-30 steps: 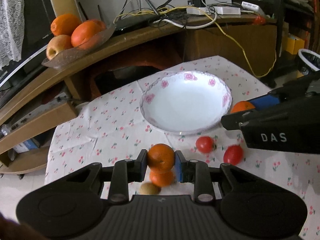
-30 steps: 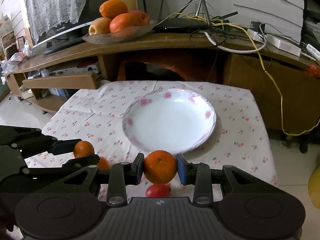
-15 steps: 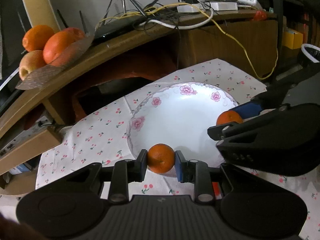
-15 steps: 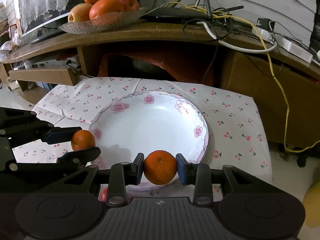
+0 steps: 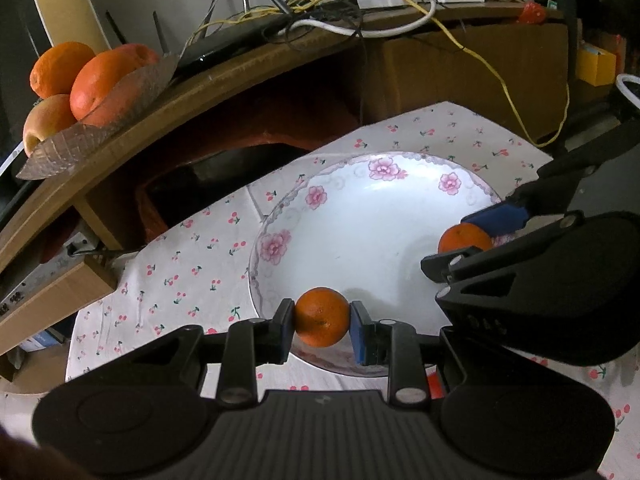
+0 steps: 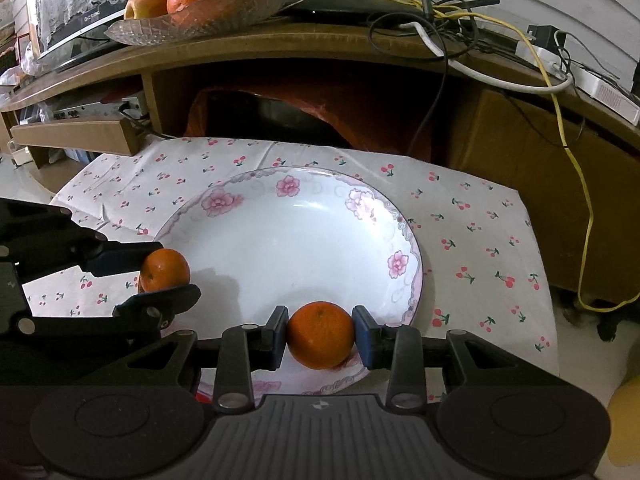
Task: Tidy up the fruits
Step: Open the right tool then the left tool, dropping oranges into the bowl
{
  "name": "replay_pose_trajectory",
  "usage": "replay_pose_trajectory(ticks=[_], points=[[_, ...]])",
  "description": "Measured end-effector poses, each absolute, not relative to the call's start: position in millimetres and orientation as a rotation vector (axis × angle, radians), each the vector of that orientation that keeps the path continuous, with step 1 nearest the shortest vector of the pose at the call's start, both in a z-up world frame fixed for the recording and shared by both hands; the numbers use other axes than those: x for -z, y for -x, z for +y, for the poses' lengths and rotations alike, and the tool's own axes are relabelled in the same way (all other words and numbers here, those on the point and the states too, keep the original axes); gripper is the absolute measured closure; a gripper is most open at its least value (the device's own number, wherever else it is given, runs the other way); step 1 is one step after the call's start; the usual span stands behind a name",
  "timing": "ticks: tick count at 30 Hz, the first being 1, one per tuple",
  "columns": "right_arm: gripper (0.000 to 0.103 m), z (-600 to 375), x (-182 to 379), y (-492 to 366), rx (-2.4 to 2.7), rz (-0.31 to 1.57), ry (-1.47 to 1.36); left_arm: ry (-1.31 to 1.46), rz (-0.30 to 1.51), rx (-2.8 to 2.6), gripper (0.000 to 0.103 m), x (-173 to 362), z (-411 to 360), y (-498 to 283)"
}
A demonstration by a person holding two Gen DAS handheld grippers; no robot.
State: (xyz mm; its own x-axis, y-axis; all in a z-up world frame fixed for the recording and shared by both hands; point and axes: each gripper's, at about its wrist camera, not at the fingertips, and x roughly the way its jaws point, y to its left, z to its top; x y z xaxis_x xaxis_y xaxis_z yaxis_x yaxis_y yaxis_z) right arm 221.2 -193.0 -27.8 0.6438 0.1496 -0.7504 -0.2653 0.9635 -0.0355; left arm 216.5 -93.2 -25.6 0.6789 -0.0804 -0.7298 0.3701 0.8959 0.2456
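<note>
A white plate with pink flowers point(image 5: 360, 216) point(image 6: 296, 240) lies on the cherry-print cloth. My left gripper point(image 5: 322, 318) is shut on a small orange point(image 5: 322, 316) over the plate's near-left rim; it also shows in the right wrist view point(image 6: 165, 270). My right gripper point(image 6: 320, 334) is shut on a second orange point(image 6: 320, 334) over the plate's near-right rim; it shows in the left wrist view point(image 5: 464, 240). The plate holds nothing.
A wooden shelf point(image 6: 320, 48) runs behind the table with a glass dish of oranges and apples point(image 5: 92, 80) point(image 6: 200, 4) and tangled cables point(image 5: 360, 12). A red fruit point(image 5: 434, 384) peeks out under the left gripper. The cloth edge point(image 6: 536, 280) drops off at right.
Both grippers have moved forward and lower with their oranges, from in front of the plate to over its rim. The loose fruits on the cloth have dropped out of sight.
</note>
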Motion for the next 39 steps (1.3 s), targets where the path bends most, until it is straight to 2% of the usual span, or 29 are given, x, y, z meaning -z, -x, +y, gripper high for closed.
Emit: replay_pose_trajectory(ticks=[10,21,39], points=[[0.061,-194,27,-223,-0.239,0.832,0.134,-0.394,0.804,0.269,0.069,30,-97,-217],[0.049,-193,26,-224,-0.236,0.823,0.129,-0.388,0.811,0.262,0.068,29,-95,-218],[0.043,-194,18,-222,-0.237,0.792,0.116,-0.381,0.795,0.248,0.066,23,-90,-218]])
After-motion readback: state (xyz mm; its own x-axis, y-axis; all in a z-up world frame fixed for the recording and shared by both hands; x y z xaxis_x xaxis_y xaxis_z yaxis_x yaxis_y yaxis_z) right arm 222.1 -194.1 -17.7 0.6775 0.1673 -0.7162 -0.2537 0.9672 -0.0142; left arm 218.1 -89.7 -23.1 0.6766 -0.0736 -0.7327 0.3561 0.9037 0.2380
